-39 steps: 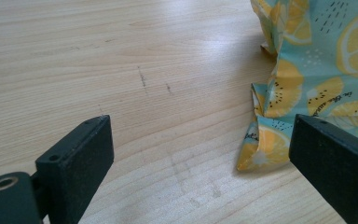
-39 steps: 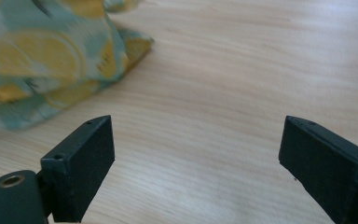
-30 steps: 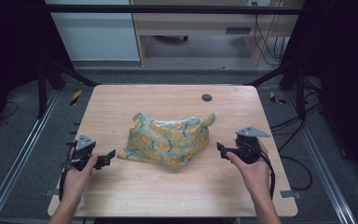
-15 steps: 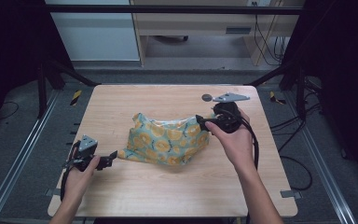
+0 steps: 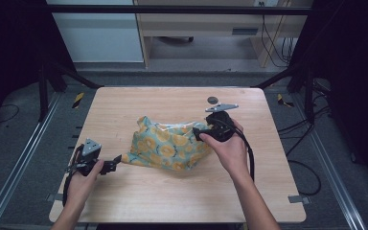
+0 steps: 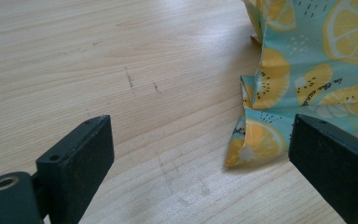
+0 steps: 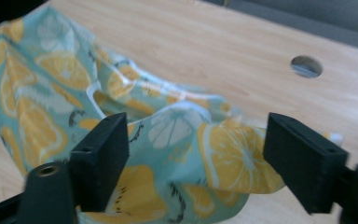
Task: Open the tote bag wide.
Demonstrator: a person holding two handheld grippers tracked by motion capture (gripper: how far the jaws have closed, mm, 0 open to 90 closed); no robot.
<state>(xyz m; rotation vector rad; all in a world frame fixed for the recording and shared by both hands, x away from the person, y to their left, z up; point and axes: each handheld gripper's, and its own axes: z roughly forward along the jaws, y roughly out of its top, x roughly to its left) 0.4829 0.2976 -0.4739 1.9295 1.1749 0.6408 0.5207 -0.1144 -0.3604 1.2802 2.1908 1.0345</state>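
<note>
in the high view the lemon-print cloth bag (image 5: 170, 146) is lying crumpled at the middle of the wooden table (image 5: 139, 201), the right gripper (image 5: 202, 134) is reaching onto its right corner and the left gripper (image 5: 117, 163) is waiting at its left corner, with a small round hole (image 5: 212, 100) in the tabletop well behind and nothing blocking. in the left gripper view the jaws are standing wide apart, holding nothing, the bag's corner (image 6: 254, 144) lying just inside the right jaw. in the right gripper view the jaws, which have just been closing, are straddling the bag's corner fold (image 7: 233, 158) without yet pressing it, so the grasping step seems in hand, and next both grippers likely need to pinch their corners.
</note>
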